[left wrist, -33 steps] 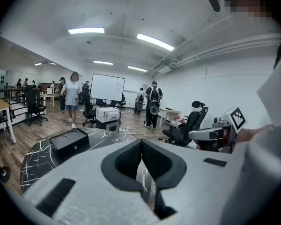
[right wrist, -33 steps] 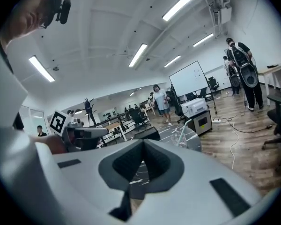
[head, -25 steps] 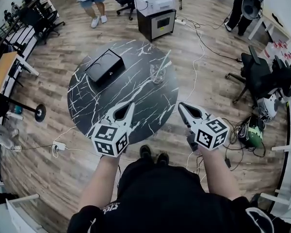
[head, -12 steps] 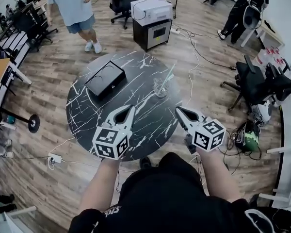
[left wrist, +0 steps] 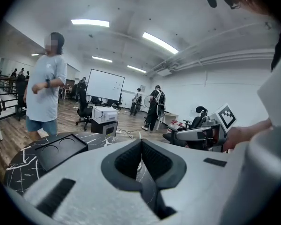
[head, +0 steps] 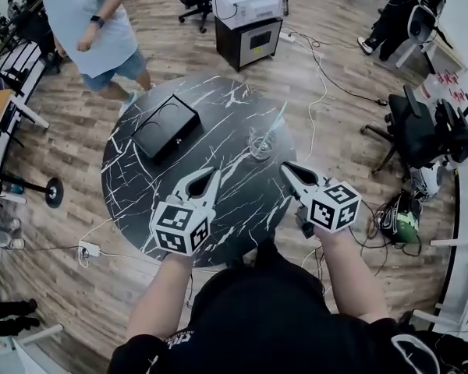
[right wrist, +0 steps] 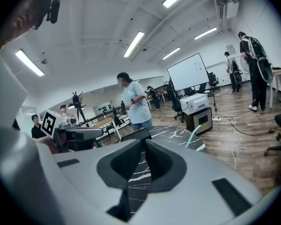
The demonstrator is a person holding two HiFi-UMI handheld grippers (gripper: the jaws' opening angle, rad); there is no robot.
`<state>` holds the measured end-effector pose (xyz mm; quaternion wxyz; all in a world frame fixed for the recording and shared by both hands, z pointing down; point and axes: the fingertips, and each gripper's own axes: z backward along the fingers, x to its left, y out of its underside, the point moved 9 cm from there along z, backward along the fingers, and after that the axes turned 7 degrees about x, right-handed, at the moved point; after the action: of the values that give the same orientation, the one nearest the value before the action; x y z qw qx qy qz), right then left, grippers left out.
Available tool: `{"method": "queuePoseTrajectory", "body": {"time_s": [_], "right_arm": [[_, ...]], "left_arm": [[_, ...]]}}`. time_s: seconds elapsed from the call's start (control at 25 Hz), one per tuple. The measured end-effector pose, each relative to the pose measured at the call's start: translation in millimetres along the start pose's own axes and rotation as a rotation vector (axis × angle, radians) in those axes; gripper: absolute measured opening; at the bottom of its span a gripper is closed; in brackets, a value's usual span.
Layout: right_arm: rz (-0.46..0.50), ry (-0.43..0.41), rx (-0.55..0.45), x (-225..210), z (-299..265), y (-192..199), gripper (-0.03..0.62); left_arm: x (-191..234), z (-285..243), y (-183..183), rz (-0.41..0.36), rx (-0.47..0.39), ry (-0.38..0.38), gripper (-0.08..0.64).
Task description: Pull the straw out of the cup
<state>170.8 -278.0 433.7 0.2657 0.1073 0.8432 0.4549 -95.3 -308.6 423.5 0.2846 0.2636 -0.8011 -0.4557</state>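
A clear cup [head: 260, 143] stands on the right part of the round black marble table [head: 140, 185]. A pale teal straw [head: 277, 120] leans out of it up and to the right; in the right gripper view the straw [right wrist: 192, 137] shows just right of the jaws. My right gripper [head: 284, 166] hovers over the table's right edge, a short way short of the cup. Its jaws are opening a sliver, with nothing between them [right wrist: 144, 142]. My left gripper [head: 213, 174] is over the table's near middle, shut and empty [left wrist: 141, 143].
A flat black box [head: 165, 125] lies on the table's far left. A person in a light blue shirt [head: 93, 26] stands close behind the table. A printer on a black cabinet [head: 249, 18], office chairs [head: 421, 131] and floor cables [head: 320, 68] surround it.
Both grippers have moved forward over the table toward the cup. The person in the light blue shirt has walked nearer to the table's far left side.
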Motion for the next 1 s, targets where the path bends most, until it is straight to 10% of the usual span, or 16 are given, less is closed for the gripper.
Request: {"method": "queuePoseTrajectory", "body": {"time_s": [1.0], "right_arm": [[-0.078, -0.021, 0.237, -133.4, -144.1, 21.0, 0.277]], "left_arm": [[46.5, -112.3, 7.3, 0.067, 0.1, -0.069, 0.011]]}}
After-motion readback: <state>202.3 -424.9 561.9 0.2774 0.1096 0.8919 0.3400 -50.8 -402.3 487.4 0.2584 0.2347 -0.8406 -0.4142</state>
